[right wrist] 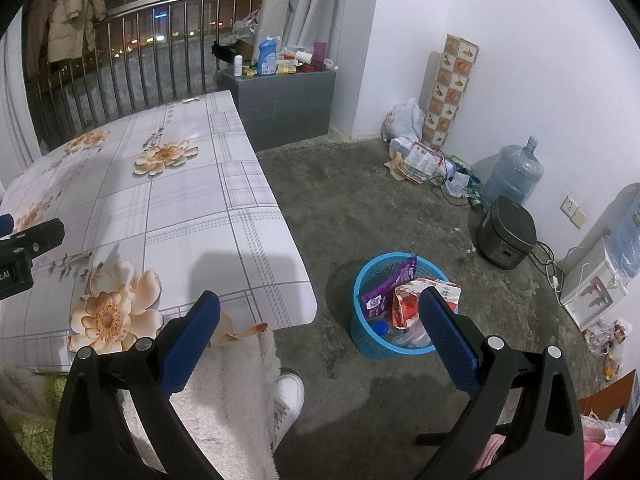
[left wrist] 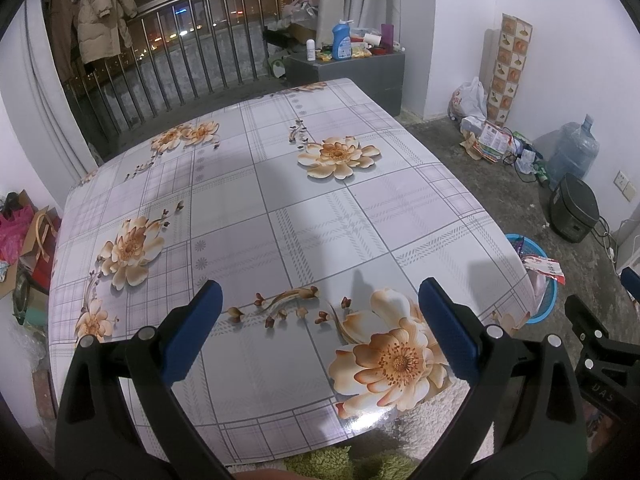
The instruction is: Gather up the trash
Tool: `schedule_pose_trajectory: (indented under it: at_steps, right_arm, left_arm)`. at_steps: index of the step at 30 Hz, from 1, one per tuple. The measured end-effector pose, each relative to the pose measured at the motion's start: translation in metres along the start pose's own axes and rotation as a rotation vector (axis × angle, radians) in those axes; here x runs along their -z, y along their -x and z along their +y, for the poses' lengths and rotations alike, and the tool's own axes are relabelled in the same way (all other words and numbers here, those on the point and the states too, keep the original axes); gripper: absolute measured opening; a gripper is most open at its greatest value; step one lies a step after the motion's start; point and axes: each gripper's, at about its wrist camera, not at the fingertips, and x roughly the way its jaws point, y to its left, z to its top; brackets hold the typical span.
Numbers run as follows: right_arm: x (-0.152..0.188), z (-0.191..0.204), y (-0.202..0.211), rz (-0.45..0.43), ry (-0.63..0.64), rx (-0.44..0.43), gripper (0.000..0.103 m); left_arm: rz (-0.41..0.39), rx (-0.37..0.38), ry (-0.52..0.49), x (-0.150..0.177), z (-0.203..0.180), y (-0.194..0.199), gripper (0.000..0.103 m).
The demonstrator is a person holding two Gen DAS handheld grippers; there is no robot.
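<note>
Floral, plaid-patterned oilcloth covers the counter (left wrist: 280, 208), over which the left claw (left wrist: 318, 328) hovers, released and holding nothing. Right claw (right wrist: 320, 336), likewise spread wide and bare, hangs above the concrete floor (right wrist: 380, 200) near the blue mesh trash basket (right wrist: 362, 320), where a purple wrapper (right wrist: 390, 284) and a red-and-white snack bag (right wrist: 412, 300) sit; their printing is too small to read.

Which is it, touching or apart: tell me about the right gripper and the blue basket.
Apart. In the right wrist view the right gripper is open with nothing between its fingers, held above the floor; the blue basket stands below and beyond.
</note>
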Motion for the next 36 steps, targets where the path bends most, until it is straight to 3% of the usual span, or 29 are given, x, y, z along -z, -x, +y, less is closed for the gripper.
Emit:
schedule_pose_trajectory:
  at_steps: [36]
  right_arm:
    - [0.0005, 0.0031, -0.0004, -0.001, 0.000, 0.002, 0.097]
  left_arm:
    - [0.005, -0.001, 0.000, -0.0014, 0.0018, -0.0002, 0.094]
